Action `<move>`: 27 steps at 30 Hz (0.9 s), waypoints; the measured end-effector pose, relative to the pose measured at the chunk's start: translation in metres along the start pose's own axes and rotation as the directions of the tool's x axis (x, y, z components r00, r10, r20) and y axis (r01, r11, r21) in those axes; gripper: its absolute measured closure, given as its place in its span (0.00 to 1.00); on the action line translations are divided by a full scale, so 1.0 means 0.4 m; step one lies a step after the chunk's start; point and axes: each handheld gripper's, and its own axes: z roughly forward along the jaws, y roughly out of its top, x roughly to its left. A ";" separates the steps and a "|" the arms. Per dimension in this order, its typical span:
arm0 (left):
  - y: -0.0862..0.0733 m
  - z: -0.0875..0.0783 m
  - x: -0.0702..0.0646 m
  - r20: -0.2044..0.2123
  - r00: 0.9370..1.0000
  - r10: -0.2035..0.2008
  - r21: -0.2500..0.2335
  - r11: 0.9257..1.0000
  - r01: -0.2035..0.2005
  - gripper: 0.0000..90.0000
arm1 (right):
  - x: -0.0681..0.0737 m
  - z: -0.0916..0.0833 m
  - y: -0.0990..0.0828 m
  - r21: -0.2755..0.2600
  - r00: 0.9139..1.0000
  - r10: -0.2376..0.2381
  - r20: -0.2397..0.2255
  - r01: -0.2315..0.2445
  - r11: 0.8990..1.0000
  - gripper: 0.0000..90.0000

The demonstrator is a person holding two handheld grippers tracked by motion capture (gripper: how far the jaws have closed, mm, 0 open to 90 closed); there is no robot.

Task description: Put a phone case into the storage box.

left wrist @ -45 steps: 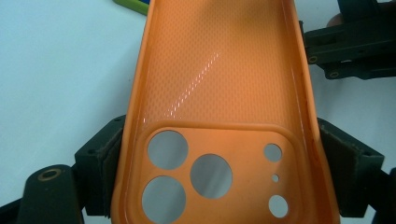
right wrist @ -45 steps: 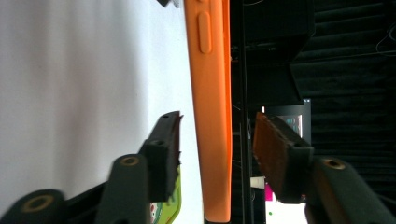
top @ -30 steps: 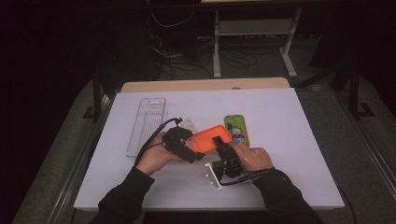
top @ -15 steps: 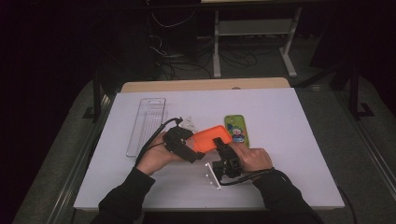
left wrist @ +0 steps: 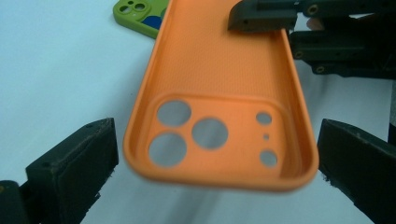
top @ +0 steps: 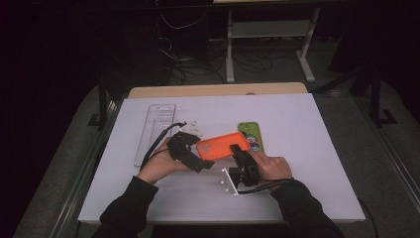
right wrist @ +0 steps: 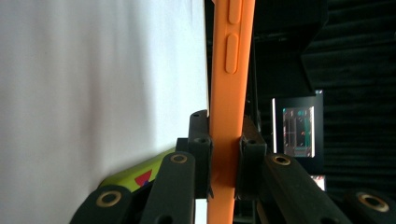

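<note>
Orange phone case point(top: 222, 145): silicone, camera cut-outs, inner side up; held clear of white table point(top: 297, 124), mid-front, between both grippers. Side buttons visible in right gripper view point(right wrist: 230, 46).

R gripper point(top: 239, 154): clenched on case's edge, one pad each side of the wall, seen edge-on in right gripper view point(right wrist: 226, 140). In left gripper view, at case's far end point(left wrist: 261, 18).

L gripper point(top: 190, 148): released; jaws just opened wide, standing well apart either side of case's camera end point(left wrist: 219, 140), pads not touching it.

Green phone case point(top: 250, 136): flat on table, just beyond orange one, cartoon print; corner also in left gripper view point(left wrist: 140, 14).

Clear plastic tray point(top: 154, 131): long, flat on table, L of grippers.

Small white bits point(top: 192, 127): beside tray, type unclear.
</note>
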 end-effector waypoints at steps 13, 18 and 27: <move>-0.009 -0.001 0.011 -0.043 0.998 0.035 0.022 0.999 -0.034 0.00 | -0.036 0.006 -0.044 0.021 0.962 0.254 -0.097 -0.253 0.967 0.87; -0.013 0.002 0.010 -0.050 0.999 -0.006 0.008 1.000 0.006 0.00 | -0.050 0.013 -0.060 0.040 0.931 0.335 -0.149 -0.332 0.942 0.87; -0.012 -0.003 0.017 -0.062 0.998 0.022 0.020 1.000 -0.021 0.00 | -0.077 0.018 -0.085 0.070 0.791 0.572 -0.219 -0.572 0.818 0.87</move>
